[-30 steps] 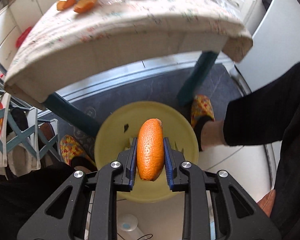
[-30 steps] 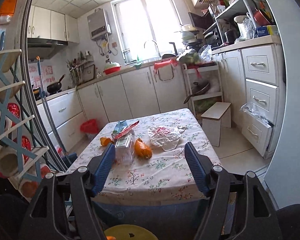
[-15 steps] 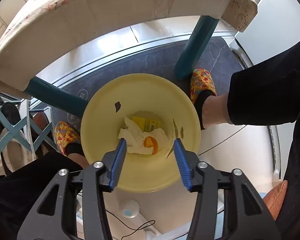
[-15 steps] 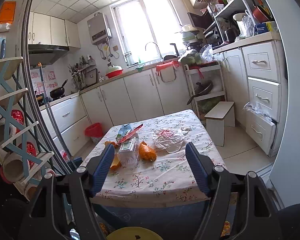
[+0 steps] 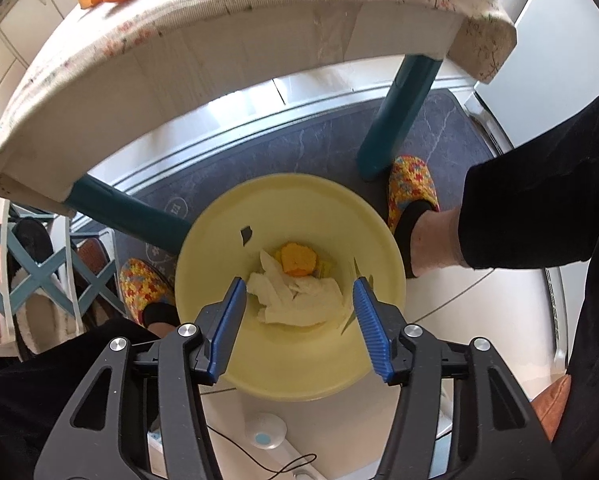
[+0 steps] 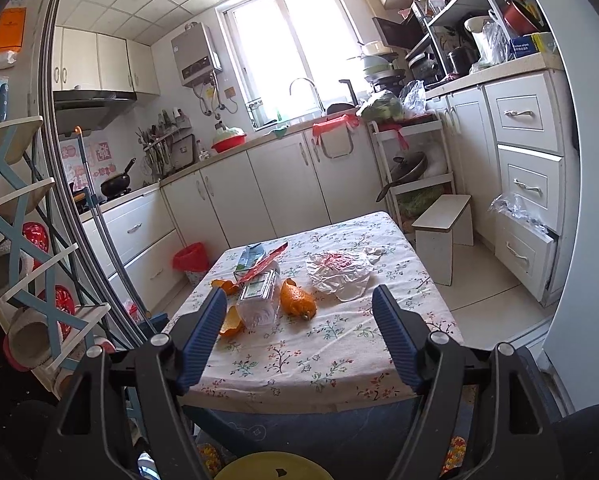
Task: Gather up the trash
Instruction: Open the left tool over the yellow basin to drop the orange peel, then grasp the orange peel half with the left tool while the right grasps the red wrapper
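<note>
One yellow bin (image 5: pixel 219 240) is sitting on the floor at twelve o'clock of the left gripper (image 5: pixel 299 300), holding one orange peel (image 5: pixel 297 258) and one crumpled white tissue (image 5: pixel 299 300); that gripper's jaws are opening with nothing between them. On the floral tabletop (image 6: pixel 319 352), three orange peel pieces (image 6: pixel 297 300), one crushed clear bottle (image 6: pixel 259 300), one red wrapper (image 6: pixel 265 262) and one crumpled plastic bag (image 6: pixel 339 272) are lying ahead of the right gripper (image 6: pixel 299 300), which is standing apart and empty. White kitchen cabinets (image 6: pixel 279 184) are lining the room under one bright window (image 6: pixel 287 52).
</note>
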A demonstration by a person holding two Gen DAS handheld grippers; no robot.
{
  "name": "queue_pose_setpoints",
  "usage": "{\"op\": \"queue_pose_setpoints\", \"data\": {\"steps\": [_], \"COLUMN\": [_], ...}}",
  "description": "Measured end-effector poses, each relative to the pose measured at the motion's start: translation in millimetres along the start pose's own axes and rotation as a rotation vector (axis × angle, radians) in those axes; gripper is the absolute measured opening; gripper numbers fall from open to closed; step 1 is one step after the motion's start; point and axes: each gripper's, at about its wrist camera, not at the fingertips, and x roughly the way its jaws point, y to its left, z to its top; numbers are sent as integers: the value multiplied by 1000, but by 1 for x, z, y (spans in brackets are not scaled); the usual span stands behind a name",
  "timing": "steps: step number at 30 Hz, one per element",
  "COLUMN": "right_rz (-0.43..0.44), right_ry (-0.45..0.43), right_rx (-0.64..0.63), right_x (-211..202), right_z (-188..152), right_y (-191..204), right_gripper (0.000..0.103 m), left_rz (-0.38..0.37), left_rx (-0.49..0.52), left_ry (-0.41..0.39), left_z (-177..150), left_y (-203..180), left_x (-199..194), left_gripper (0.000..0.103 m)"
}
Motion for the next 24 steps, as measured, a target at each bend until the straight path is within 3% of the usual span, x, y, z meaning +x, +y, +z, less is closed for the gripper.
{"op": "queue_pose_setpoints", "data": {"steps": [9, 24], "right_rz": [4, 23], "right_ry": [23, 76], "right_rx": [-8, -38], "right_x": [11, 41], "right_z": [0, 2], "right_y": [4, 16], "right_gripper": [75, 75], "left_rz": [33, 139], "left_rx": [-42, -334], "left_ry": [-144, -517], "left_z": [18, 82], "left_y": [12, 127], "left_x": [-31, -130], "left_gripper": [53, 56]}}
